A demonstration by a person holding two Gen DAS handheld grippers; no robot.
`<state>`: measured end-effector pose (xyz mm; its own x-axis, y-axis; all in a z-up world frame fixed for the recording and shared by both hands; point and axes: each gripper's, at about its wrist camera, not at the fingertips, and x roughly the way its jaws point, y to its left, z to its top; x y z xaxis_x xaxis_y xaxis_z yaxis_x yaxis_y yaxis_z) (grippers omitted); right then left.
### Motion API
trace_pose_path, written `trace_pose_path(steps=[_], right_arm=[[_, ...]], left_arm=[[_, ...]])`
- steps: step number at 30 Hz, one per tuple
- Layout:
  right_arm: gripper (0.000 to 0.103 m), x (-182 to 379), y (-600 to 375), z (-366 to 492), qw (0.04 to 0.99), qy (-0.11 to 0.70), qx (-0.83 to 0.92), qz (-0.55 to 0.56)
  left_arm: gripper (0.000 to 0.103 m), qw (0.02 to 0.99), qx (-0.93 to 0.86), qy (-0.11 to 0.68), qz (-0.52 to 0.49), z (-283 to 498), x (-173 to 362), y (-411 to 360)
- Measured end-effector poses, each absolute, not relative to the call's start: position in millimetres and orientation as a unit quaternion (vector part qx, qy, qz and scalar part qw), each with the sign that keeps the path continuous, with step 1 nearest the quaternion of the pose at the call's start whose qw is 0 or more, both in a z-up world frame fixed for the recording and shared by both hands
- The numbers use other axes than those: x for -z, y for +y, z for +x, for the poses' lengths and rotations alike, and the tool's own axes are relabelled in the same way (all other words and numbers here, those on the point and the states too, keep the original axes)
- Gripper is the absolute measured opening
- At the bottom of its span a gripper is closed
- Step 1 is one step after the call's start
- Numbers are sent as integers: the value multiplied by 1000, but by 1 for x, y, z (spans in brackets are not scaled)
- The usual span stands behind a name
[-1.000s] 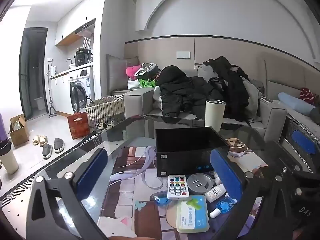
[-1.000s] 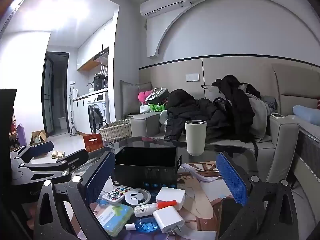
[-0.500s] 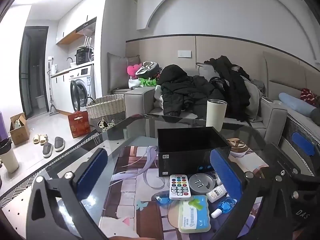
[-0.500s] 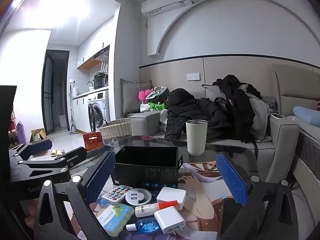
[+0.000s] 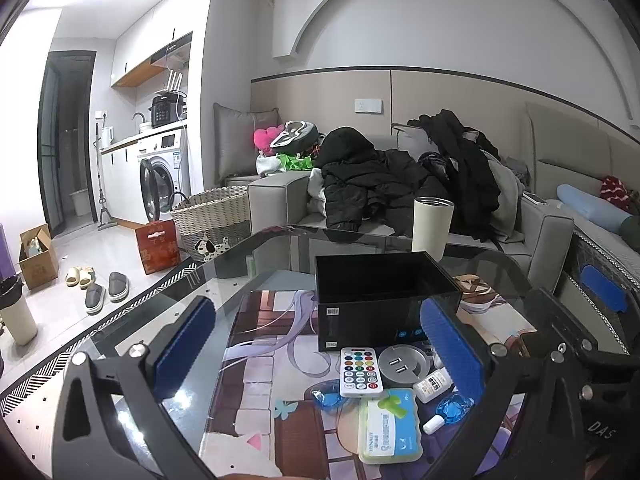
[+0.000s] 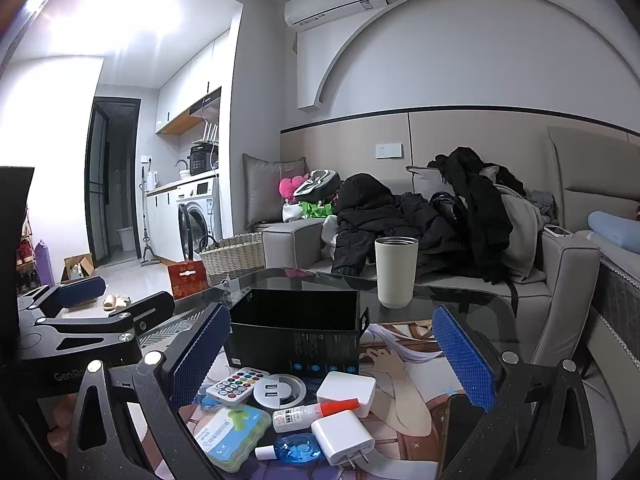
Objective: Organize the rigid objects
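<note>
An open black box (image 5: pixel 384 300) (image 6: pixel 296 332) stands on the glass table. In front of it lies a cluster: a white remote with coloured buttons (image 5: pixel 359 372) (image 6: pixel 236 386), a round grey USB hub (image 5: pixel 402 366) (image 6: pixel 280 392), a green-white case (image 5: pixel 390 426) (image 6: pixel 234 436), a small dropper bottle (image 5: pixel 432 386) (image 6: pixel 312 412), a blue blob (image 6: pixel 298 448), and two white chargers (image 6: pixel 346 392) (image 6: pixel 344 442). My left gripper (image 5: pixel 316 356) is open above the table, left of the cluster. My right gripper (image 6: pixel 332 364) is open, with the cluster between its fingers.
A cream tumbler (image 5: pixel 432 228) (image 6: pixel 396 272) stands behind the box near the table's far edge. A dark phone (image 6: pixel 456 432) lies at the right. A grey sofa (image 5: pixel 400 184) piled with dark clothes is beyond. A wicker basket (image 5: pixel 212 216) and slippers are on the floor, left.
Both grippers have drifted only slightly; the view shifted a little. Nothing on the table has moved and both stay open.
</note>
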<state>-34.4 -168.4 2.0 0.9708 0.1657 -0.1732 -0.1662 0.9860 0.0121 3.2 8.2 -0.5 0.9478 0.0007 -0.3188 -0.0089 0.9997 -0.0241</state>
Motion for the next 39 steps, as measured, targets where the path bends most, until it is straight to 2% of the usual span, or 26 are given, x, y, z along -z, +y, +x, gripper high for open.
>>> trace_pose_path(steps=[39], right_arm=[[103, -1, -162, -33, 991, 97, -89, -4]], left_arm=[[103, 982, -3, 187, -21, 11, 4, 7]])
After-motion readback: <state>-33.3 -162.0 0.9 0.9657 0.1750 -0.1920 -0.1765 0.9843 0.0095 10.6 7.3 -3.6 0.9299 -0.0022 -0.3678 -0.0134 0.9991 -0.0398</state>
